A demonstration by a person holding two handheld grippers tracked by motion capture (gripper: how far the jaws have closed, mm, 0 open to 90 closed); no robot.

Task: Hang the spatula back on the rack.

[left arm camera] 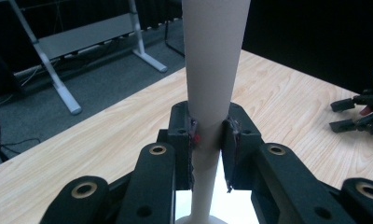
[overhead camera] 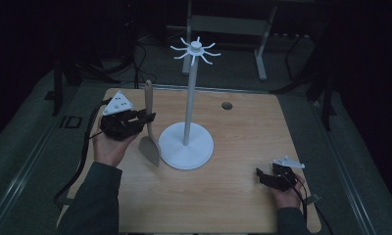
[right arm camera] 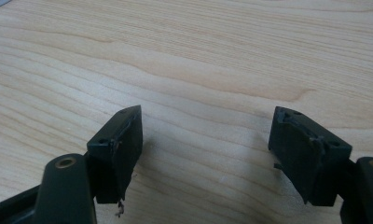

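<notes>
We see the left gripper (overhead camera: 144, 117) at centre left of the high view, clamped on the spatula (overhead camera: 149, 128), which stands upright with its blade on the table (overhead camera: 243, 132), just beside the white stand (overhead camera: 186, 142). The right gripper (right arm camera: 205, 154) rests at lower right, jaws wide with nothing between them. The table is light wood; around it we see grey floor (overhead camera: 27, 147) and a dark room.

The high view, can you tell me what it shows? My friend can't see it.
The left gripper is shut on a wooden spatula, held upright with its blade down on the wooden table. Beside it stands a white rack with hooks on top. The right gripper rests open near the table's right edge.
</notes>
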